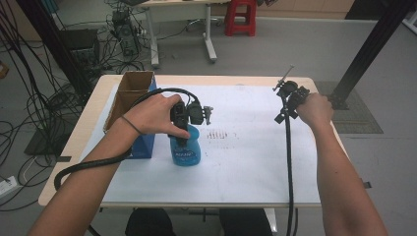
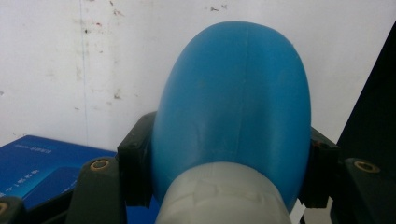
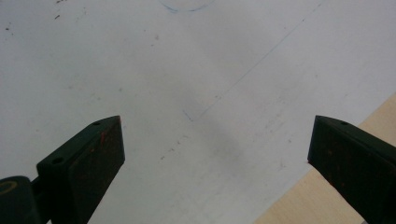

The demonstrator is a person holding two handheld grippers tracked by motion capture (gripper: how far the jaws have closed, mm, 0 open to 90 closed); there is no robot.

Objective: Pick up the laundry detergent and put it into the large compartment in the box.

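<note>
- The table (image 1: 295, 189) in front of you carries a white sheet over most of its top, with bare wood showing along the left and right edges; in the right gripper view that wood strip sits at the lower right corner.
- A cardboard box (image 1: 129, 96) stands open at the far left of the table, and a blue box (image 1: 145, 145) lies just on its near side, partly hidden by your left forearm. In the left gripper view the blue box (image 2: 39, 168) shows at lower left.
- The blue bottle (image 1: 186, 147) stands upright on the white sheet, left of centre, just to the right of the blue box.
- Your left gripper (image 1: 182, 132) comes down on the bottle from above with your hand wrapped over it. In the left gripper view its jaws are pressed against the two sides of the blue bottle (image 2: 233, 107), just above its pale neck, so it is pinching the bottle.
- Your right gripper (image 1: 290, 96) is held over the far right of the table, well apart from the bottle. Its jaws stand spread wide with nothing but white sheet between them.
</note>
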